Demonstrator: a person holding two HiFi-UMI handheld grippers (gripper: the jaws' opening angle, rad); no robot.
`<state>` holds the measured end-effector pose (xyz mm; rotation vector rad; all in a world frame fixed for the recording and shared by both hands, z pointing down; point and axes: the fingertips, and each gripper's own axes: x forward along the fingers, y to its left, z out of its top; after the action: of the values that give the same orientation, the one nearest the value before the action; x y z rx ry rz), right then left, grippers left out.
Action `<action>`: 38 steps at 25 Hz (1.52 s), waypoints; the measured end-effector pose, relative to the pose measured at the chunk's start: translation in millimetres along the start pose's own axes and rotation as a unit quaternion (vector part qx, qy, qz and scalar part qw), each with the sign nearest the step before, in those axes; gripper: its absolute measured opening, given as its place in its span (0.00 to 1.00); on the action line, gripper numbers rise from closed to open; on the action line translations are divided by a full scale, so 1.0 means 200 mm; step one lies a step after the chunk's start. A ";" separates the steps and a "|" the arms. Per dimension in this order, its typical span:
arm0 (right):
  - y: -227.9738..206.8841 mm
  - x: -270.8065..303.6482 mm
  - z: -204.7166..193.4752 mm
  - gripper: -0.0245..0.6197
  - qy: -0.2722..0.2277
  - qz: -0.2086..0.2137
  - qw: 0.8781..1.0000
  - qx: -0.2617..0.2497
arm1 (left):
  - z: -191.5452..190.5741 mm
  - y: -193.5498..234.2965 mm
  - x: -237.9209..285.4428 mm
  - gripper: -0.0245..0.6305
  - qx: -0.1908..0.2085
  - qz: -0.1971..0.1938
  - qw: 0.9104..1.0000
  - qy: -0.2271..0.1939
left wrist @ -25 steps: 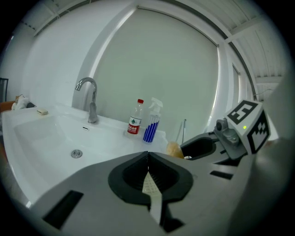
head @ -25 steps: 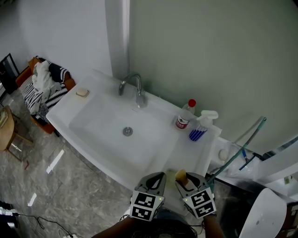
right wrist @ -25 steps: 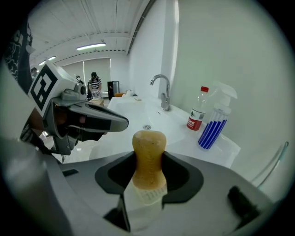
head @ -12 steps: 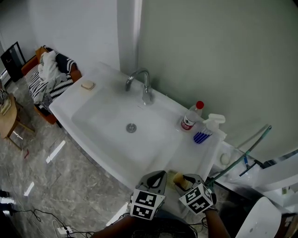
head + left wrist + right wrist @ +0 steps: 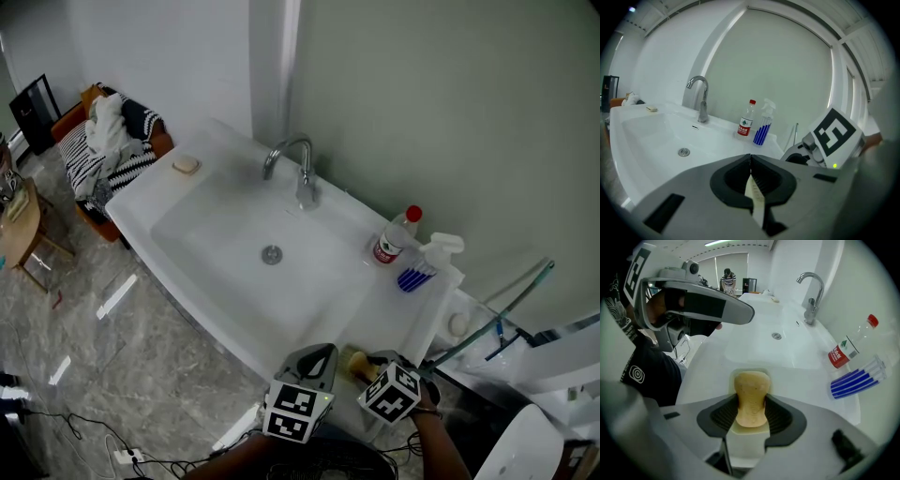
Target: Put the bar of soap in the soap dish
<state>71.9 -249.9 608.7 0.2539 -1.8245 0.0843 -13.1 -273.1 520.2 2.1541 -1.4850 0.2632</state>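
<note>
A tan bar of soap [image 5: 751,399] stands on end between the jaws of my right gripper [image 5: 751,404], which is shut on it. Its far end sits over a shallow white soap dish [image 5: 770,379] on the sink counter's near right corner; whether they touch I cannot tell. In the head view the soap [image 5: 360,364] shows at the bottom, held by the right gripper [image 5: 368,366]. My left gripper [image 5: 314,354] hovers just left of it, shut with nothing held [image 5: 750,161].
The white sink [image 5: 225,281] has a faucet [image 5: 298,169] and drain [image 5: 272,254]. A red-capped bottle [image 5: 394,239] and spray bottle [image 5: 427,262] stand at the right. A second tan soap [image 5: 186,165] lies on the far left corner. A chair with clothes [image 5: 112,141] stands beyond.
The right gripper has tipped and lowered the soap toward the counter's near right corner. The left gripper has stayed put, and the head view has shifted slightly.
</note>
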 end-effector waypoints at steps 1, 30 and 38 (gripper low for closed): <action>0.00 0.01 0.00 0.32 0.001 0.001 1.000 -0.001 | 0.00 0.00 0.00 0.05 0.000 0.000 1.000 0.000; -0.01 0.01 0.04 0.31 -0.057 -0.035 0.998 0.006 | -0.01 -0.02 -0.02 0.05 0.009 -0.009 1.000 0.006; -0.03 -0.07 0.08 0.19 -0.108 -0.060 0.990 0.066 | 0.01 -0.07 -0.02 0.05 0.016 -0.028 0.999 0.007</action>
<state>60.9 -257.0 591.3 0.4814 -2.0169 0.0969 -2.9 -268.0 512.3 2.2107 -1.4188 0.2821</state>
